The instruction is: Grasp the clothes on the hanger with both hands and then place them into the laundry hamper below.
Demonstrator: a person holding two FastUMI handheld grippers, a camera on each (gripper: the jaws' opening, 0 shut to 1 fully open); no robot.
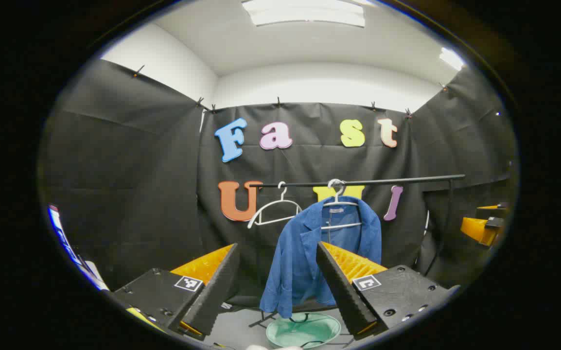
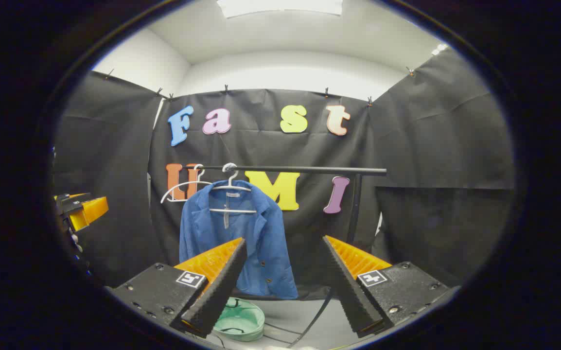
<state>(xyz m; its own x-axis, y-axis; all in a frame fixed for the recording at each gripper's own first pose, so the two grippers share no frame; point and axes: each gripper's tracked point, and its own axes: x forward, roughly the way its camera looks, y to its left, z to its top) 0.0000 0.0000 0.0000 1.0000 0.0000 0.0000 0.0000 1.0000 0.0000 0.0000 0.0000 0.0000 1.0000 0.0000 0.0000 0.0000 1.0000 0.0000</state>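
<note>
Left gripper (image 1: 276, 257): jaws spread wide, nothing between them. Right gripper (image 2: 284, 253): jaws likewise apart, holding nothing.

Surroundings, ahead of both tools: one black rail (image 1: 363, 182) runs across, carried on a dark upright post (image 2: 354, 206) seen in the right gripper view beyond its gap. Two white hangers on the rail: one bare hanger (image 1: 273, 209), one loaded hanger (image 1: 340, 206) just beside it.

One blue jacket (image 1: 305, 253) hangs on the loaded hanger, well ahead of the left gripper, partly hidden behind its right finger. In the right gripper view the jacket sits behind the left finger.

One green laundry hamper (image 1: 303, 329) stands on the floor beneath the jacket, low between the left gripper's fingers.
</note>
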